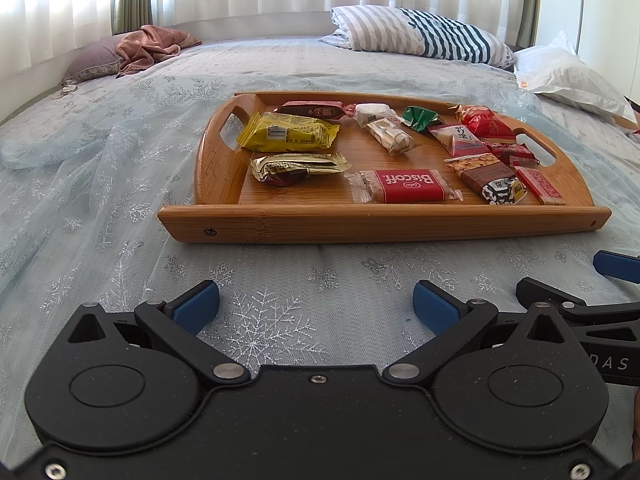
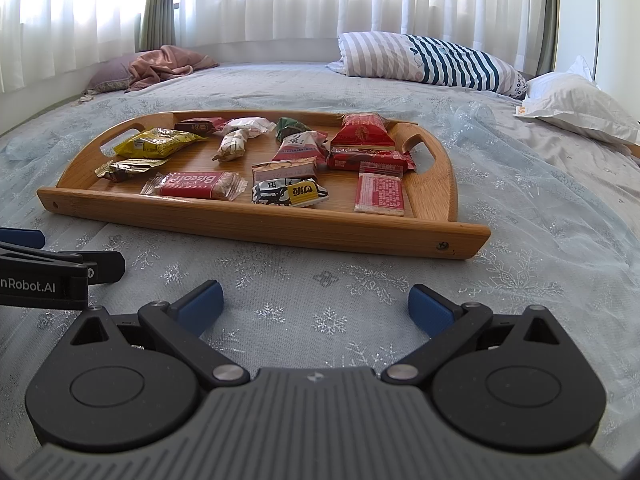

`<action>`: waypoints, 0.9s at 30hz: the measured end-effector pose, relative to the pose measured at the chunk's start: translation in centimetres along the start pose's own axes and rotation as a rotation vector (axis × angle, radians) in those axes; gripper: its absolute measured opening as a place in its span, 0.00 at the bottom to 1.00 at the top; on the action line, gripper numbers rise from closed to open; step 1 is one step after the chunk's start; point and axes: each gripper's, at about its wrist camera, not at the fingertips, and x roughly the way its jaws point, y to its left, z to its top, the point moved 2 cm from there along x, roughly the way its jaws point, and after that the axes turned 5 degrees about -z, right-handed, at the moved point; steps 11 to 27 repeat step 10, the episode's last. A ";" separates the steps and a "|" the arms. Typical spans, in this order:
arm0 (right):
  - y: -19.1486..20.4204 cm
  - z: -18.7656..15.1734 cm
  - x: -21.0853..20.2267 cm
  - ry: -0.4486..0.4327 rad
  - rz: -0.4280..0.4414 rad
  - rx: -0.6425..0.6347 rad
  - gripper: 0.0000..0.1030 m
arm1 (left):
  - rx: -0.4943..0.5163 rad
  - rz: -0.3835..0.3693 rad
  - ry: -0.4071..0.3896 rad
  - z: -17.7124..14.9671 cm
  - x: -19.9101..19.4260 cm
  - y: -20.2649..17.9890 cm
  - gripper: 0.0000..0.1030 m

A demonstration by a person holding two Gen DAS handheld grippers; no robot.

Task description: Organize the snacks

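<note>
A wooden tray (image 1: 384, 225) (image 2: 256, 226) with two cut-out handles lies on the bed and holds several wrapped snacks. Among them are a yellow packet (image 1: 288, 133) (image 2: 158, 143), a red Biscoff biscuit (image 1: 404, 186) (image 2: 196, 186), a gold wrapper (image 1: 298, 166), a red bag (image 2: 362, 133) and a flat red-and-white packet (image 2: 379, 193). My left gripper (image 1: 316, 306) is open and empty, low over the bedspread in front of the tray. My right gripper (image 2: 316, 304) is open and empty, beside the left one, also short of the tray.
The bed has a pale blue snowflake bedspread (image 1: 100, 200). A striped pillow (image 1: 424, 34) and a white pillow (image 1: 568, 76) lie at the far right. A pink cloth on a mauve pillow (image 1: 152, 46) lies at the far left. White curtains hang behind.
</note>
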 end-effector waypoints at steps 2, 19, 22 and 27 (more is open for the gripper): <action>0.0 0.0 0.0 0.000 0.000 0.000 1.00 | 0.000 0.000 0.001 0.0 0.0 0.0 1.00; 0.0 0.0 0.0 0.000 0.000 0.000 1.00 | 0.001 0.001 -0.001 0.0 0.0 0.0 1.00; 0.0 0.0 0.0 0.000 0.000 0.000 1.00 | 0.001 0.001 -0.001 0.0 0.0 0.0 1.00; 0.0 0.0 0.0 0.000 0.000 0.000 1.00 | 0.001 0.001 -0.001 0.0 0.0 0.0 1.00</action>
